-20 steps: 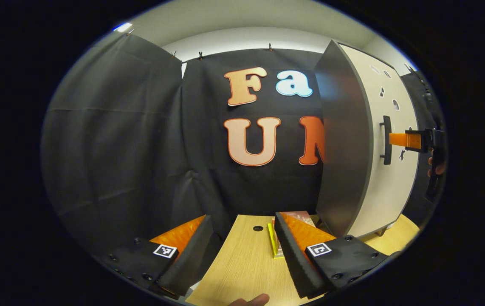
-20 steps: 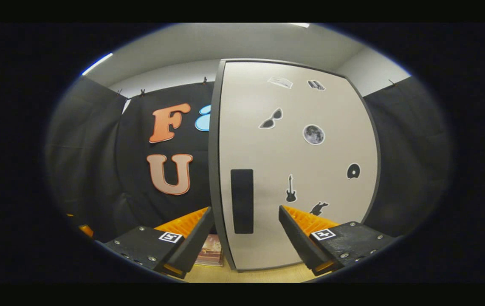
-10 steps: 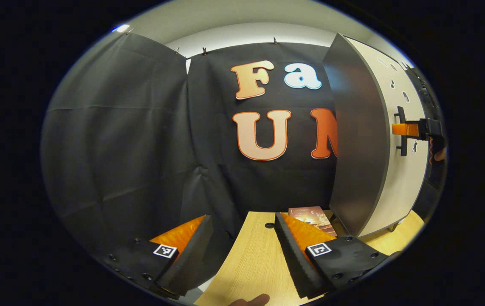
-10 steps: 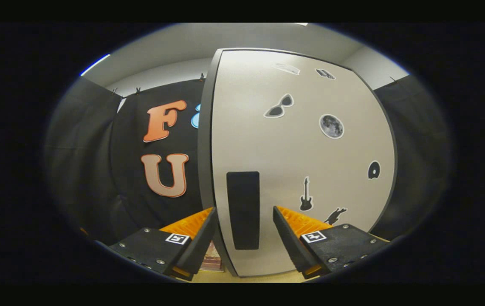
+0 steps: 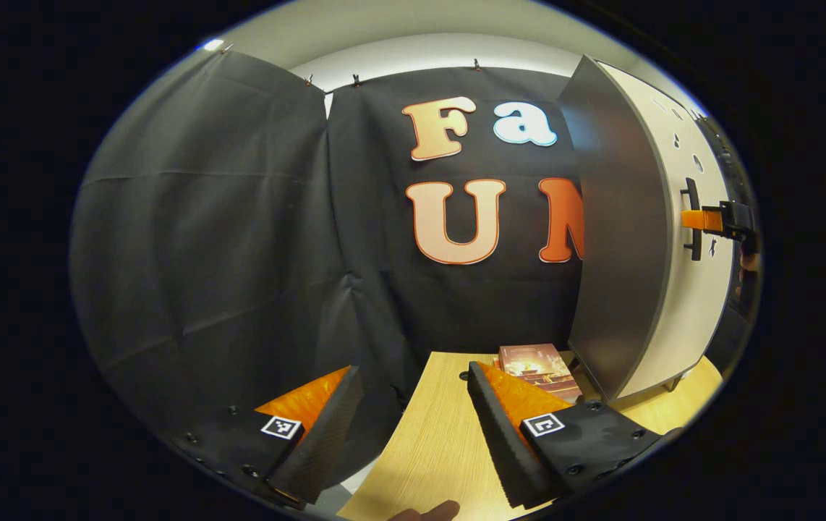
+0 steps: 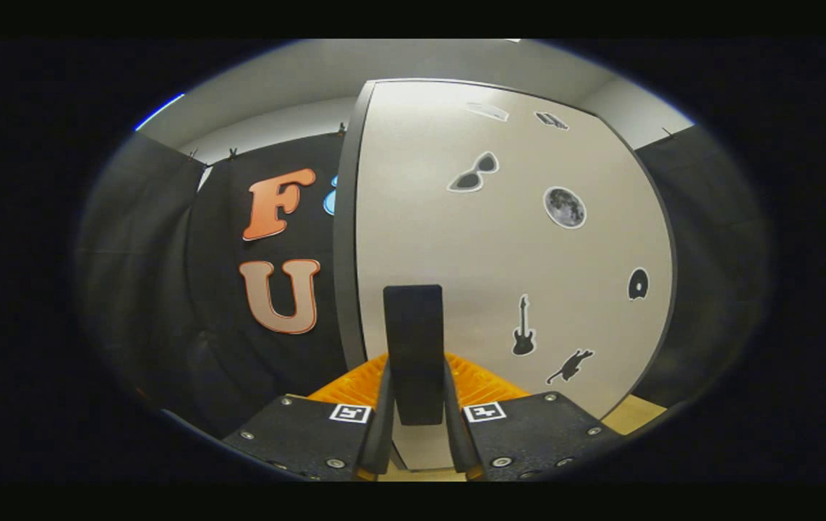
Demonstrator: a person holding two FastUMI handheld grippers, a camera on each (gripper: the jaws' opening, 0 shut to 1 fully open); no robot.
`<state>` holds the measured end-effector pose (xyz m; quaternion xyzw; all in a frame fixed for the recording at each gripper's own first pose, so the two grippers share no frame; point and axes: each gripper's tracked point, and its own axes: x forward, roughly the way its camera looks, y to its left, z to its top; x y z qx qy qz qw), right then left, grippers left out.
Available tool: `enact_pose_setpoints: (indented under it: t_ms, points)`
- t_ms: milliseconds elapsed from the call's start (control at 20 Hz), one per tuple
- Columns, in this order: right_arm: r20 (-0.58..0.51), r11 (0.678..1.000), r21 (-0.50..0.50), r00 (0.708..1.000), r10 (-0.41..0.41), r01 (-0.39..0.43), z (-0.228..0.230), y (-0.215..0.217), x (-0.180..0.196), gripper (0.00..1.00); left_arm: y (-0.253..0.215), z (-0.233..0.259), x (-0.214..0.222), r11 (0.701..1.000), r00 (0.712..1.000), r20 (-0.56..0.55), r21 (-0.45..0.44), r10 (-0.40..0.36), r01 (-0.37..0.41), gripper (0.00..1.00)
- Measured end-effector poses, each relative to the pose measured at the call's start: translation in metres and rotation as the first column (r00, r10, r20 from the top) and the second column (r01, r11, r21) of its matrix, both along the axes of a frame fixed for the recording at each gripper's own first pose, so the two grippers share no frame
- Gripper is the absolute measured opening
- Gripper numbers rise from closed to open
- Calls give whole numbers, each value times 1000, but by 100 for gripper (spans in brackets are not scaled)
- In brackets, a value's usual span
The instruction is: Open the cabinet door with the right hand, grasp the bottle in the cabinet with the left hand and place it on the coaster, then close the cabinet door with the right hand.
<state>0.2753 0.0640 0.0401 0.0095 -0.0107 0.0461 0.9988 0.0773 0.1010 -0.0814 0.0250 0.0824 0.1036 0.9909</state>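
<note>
- Right gripper [image 6: 414,405] clamping the black door handle [image 6: 413,347], one finger pressing on each side of it, seen in the right gripper view.
- Handle standing upright near the left edge of the pale cabinet door [image 6: 514,260]; door lying flat against the dark cabinet body, not yet swung out.
- Small dark stickers dotting the door face: sunglasses [image 6: 472,174], a moon [image 6: 565,208], a guitar [image 6: 523,335], a cat [image 6: 569,365].
- Left gripper [image 5: 413,427] hanging with its fingers spread wide apart, nothing between them, above the near edge of the wooden table [image 5: 427,449].
- Cabinet [image 5: 619,239] standing on the table's right part in the left gripper view, its grey side wall facing the camera, its short legs resting on the wood.
- Right gripper [image 5: 695,219] showing farther off in that same view, reaching in from the right and closing on the handle [image 5: 692,217].
- Reddish book [image 5: 536,362] lying flat on the table just beside the cabinet's base.
- Bottle sitting somewhere behind the closed door, so hidden from sight; coaster impossible to make out.
- Fingertip [image 5: 427,512] peeking in at the bottom edge of the left gripper view.
</note>
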Motion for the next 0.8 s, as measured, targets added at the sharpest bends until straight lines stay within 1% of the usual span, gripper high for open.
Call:
enact_pose_setpoints:
  t_ms: [50, 250, 300, 400, 500, 600, 700, 750, 800]
  points:
    - [-3, 1000, 9, 1000, -2, 2, -1, -1, -2, 31, 0, 0, -2, 1000, 1000, -1, -3, -1, 1, 95]
    - [-16, 1000, 11, 1000, -7, 8, -1, -4, -12, 29, -3, 4, -17, 1000, 1000, 7, -2, 2, -2, 95]
    - [-16, 1000, 14, 1000, -5, 5, -1, -4, -15, 24, -6, 4, -22, 1000, 1000, 9, -5, 1, -1, 95]
    - [-15, 1000, 26, 1000, 5, -5, 0, -8, -19, 24, -12, 5, -31, 1000, 1000, 5, -5, -4, 4, 95]
    - [-30, 999, 47, 1000, -1, 2, -1, -12, -27, 21, -20, 8, -40, 1000, 1000, 5, 5, -13, 13, 95]
    - [-36, 999, 47, 999, -11, 13, -2, -21, -52, 21, -30, 10, -51, 1000, 1000, 1, 12, -25, 25, 95]
    - [-30, 998, 57, 999, -21, 23, -5, -48, -91, 21, -36, 14, -59, 999, 1000, 5, 21, -26, 26, 95]
    - [-33, 997, 74, 999, -22, 24, -3, -52, -95, 24, -40, 16, -64, 999, 1000, 7, 30, -28, 27, 95]
    - [-43, 995, 96, 999, -22, 26, -5, -60, -104, 21, -44, 17, -70, 999, 1000, 9, 44, -25, 25, 95]
